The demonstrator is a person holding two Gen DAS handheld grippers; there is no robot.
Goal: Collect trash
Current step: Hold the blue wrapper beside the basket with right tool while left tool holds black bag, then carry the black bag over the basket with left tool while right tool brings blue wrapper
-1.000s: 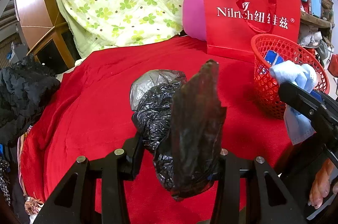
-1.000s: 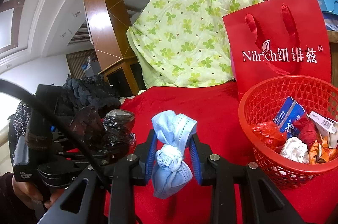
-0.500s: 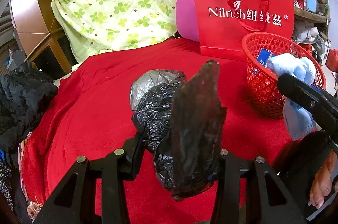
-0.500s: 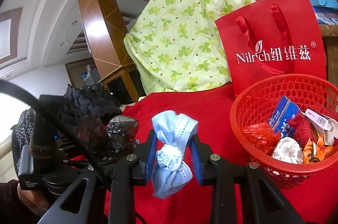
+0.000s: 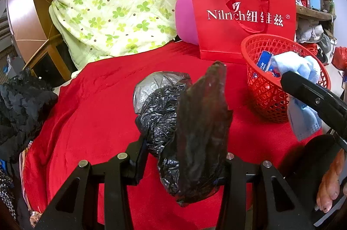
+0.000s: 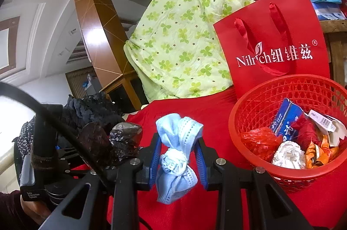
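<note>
In the left wrist view my left gripper point(image 5: 184, 156) is shut on a crumpled black plastic bag point(image 5: 169, 112), held above the red cloth point(image 5: 91, 104). My right gripper point(image 6: 177, 156) is shut on a knotted pale blue face mask point(image 6: 180, 132). It hovers just left of the red mesh basket point(image 6: 288, 86). The basket holds a blue carton point(image 6: 286, 119), crumpled white paper point(image 6: 288, 154) and red and orange wrappers. From the left wrist view, the mask point(image 5: 303, 67) hangs at the near rim of the basket point(image 5: 266, 99). The black bag point(image 6: 125, 134) also shows at the left of the right wrist view.
A red paper gift bag point(image 5: 240, 19) stands behind the basket, with a pink cushion point(image 5: 184, 21) and a green clover quilt point(image 5: 121, 4) beside it. Dark clothes point(image 5: 19, 104) lie past the cloth's left edge. A person's hand point(image 5: 329, 182) grips the right tool.
Both views have rolled slightly, so the basket and the gift bag sit a little further left in each. Both grips look unchanged.
</note>
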